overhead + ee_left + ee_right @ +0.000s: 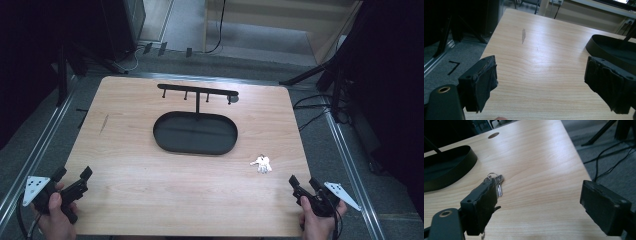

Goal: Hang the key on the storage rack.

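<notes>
In the high view the left gripper (72, 176) sits at the lower left of the frame, over the table's (130, 185) near corner, jaws spread wide with nothing between them. The right gripper (304, 182) sits at the lower right, also spread wide and empty, each held in a hand coming in from the bottom edge. The keys (262, 164) lie flat on the wood right of centre, just up and left of the right gripper and apart from it. A black oval tray (165, 142) fills the middle of the frame, with a hook rack (198, 91) standing at its far rim.

In the right gripper view the keys (497, 182) lie at centre left, partly behind the left jaw, near the tray (456, 167) at the left edge. In the left gripper view bare wood shows between the jaws, and the tray (599, 45) is at the right edge.
</notes>
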{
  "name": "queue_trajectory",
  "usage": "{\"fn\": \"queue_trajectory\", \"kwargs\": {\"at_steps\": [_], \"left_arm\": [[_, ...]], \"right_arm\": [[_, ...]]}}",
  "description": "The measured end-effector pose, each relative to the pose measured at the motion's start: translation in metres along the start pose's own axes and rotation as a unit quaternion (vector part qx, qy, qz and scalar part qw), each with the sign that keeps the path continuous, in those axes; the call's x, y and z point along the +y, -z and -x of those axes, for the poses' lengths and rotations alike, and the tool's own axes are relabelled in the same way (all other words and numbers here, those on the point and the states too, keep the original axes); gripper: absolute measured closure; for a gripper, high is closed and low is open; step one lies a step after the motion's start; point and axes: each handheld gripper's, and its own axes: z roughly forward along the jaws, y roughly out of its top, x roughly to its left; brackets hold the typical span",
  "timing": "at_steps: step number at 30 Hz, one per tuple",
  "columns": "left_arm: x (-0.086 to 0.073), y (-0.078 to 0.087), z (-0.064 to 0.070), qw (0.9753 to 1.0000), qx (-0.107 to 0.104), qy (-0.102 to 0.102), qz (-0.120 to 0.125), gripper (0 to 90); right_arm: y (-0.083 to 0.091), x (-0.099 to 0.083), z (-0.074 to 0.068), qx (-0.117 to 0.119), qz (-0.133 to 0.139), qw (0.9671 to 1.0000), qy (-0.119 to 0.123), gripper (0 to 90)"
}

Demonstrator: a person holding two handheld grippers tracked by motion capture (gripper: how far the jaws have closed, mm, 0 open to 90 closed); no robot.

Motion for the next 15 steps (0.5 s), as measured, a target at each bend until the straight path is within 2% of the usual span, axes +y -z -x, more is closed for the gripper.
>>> {"fn": "queue_trajectory", "kwargs": {"at_steps": [2, 5, 9, 11, 12, 14, 15], "left_arm": [[0.000, 0.000, 0.001, 1.0000, 0.003, -0.005, -0.002, 11.2], [0.000, 0.000, 0.002, 1.0000, 0.003, -0.009, -0.001, 11.5], [0.000, 0.001, 0.002, 1.0000, 0.003, -0.009, 0.002, 11.5], [-0.001, 0.001, 0.002, 1.0000, 0.000, -0.010, 0.000, 11.5], [-0.001, 0.001, 0.002, 0.9999, 0.000, -0.010, 0.000, 11.6], [0.000, 0.000, 0.003, 0.9999, -0.002, -0.011, -0.003, 11.7], [0.000, 0.000, 0.003, 0.9999, -0.002, -0.013, -0.006, 11.8]], "right_arm": [[0.000, -0.001, -0.001, -0.007, 0.002, 1.0000, 0.002, 15.6], [-0.003, -0.002, -0.003, -0.009, -0.013, 0.9999, 0.005, 16.0], [-0.008, -0.002, -0.007, -0.026, -0.033, 0.9989, 0.023, 17.3], [-0.012, -0.001, -0.013, -0.042, -0.054, 0.9966, 0.047, 18.8], [-0.014, 0.000, -0.015, -0.042, -0.066, 0.9957, 0.050, 19.5], [-0.016, 0.003, -0.019, -0.024, -0.085, 0.9949, 0.049, 23.1], [-0.018, 0.006, -0.023, -0.022, -0.090, 0.9940, 0.058, 24.4]]}}
